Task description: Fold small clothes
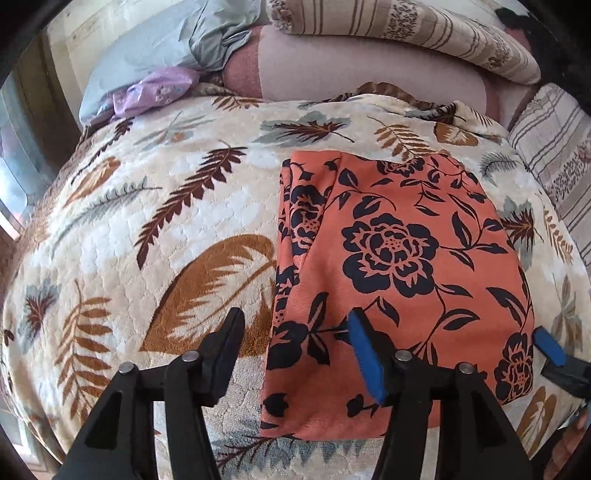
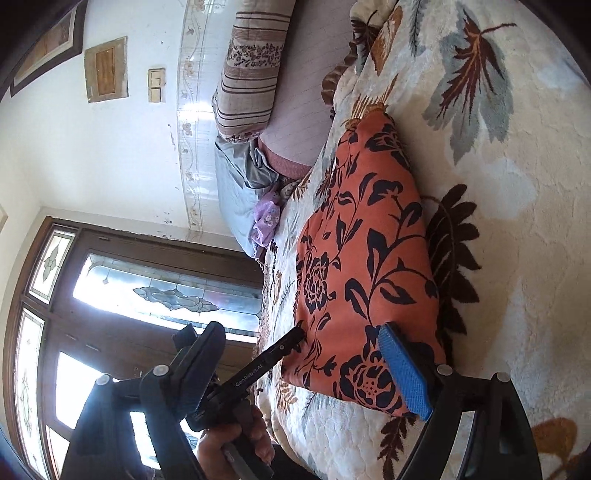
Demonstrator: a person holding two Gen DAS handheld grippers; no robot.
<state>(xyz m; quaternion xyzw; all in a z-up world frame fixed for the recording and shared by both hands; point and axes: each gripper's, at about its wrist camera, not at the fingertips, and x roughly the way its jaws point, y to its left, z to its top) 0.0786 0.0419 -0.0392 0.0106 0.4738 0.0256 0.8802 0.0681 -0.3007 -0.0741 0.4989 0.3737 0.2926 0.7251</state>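
Observation:
An orange garment with black flowers [image 1: 402, 280] lies folded into a rough rectangle on the leaf-patterned blanket [image 1: 147, 221]. My left gripper [image 1: 295, 354] is open, hovering over the garment's near left edge, its blue-padded finger above the cloth and its black finger above the blanket. My right gripper [image 2: 306, 369] is open and turned sideways at the garment's [image 2: 362, 266] near right corner; its blue pad shows in the left wrist view [image 1: 550, 347] beside that corner. Neither holds cloth.
A light blue pillow [image 1: 147, 55] and a small lilac cloth [image 1: 155, 90] lie at the bed's far left. Striped bolsters [image 1: 424, 29] lie along the back and right. A stained-glass window [image 2: 147, 295] stands beyond the bed's edge.

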